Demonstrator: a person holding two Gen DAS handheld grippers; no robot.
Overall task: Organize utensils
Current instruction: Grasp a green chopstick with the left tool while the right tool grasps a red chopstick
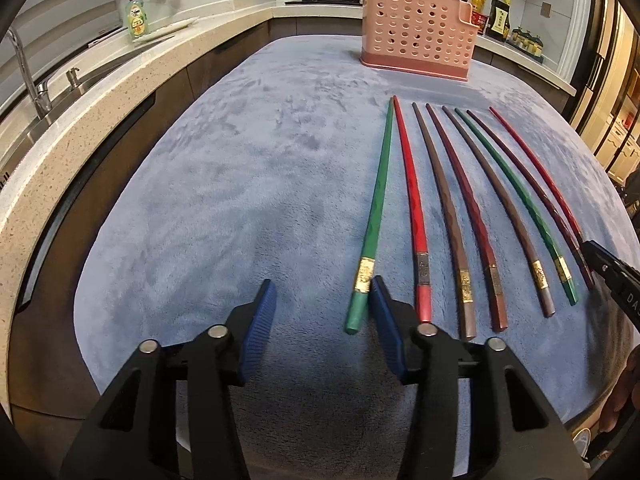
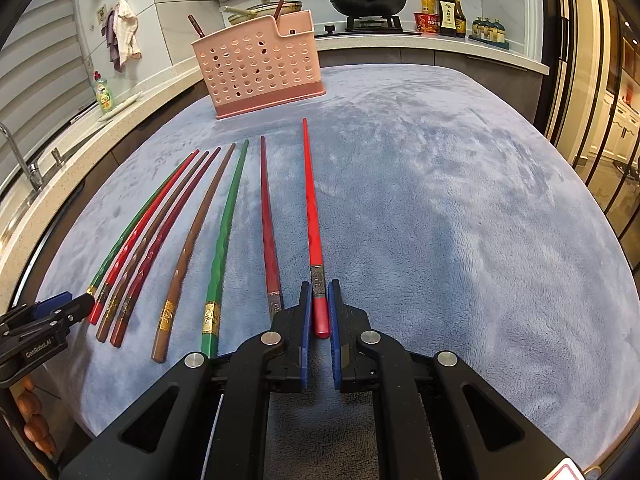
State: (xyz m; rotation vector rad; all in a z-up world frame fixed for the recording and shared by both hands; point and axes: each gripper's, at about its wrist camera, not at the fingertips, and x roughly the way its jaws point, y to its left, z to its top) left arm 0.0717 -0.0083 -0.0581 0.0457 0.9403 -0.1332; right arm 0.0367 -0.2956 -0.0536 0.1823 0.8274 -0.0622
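Several chopsticks in green, red, brown and maroon lie side by side on a blue-grey plush cloth [image 1: 240, 200]. My left gripper [image 1: 322, 292] is open over bare cloth with nothing between its pads. Its right pad [image 1: 384, 320] sits just left of the leftmost green chopstick [image 1: 376, 208]. My right gripper [image 2: 320, 286] is shut on the thick end of a bright red chopstick [image 2: 312, 208], the rightmost of the row, which still rests along the cloth. A pink perforated utensil holder [image 2: 260, 68] [image 1: 418, 36] stands upright at the cloth's far end.
A stone counter [image 1: 100, 92] with a sink and tap [image 1: 32, 76] curves along the left, with a dish soap bottle [image 1: 137, 16] on it. Behind the holder are a stove with pans [image 2: 368, 2] and sauce bottles [image 2: 450, 12]. The cloth to the right of the red chopstick is bare.
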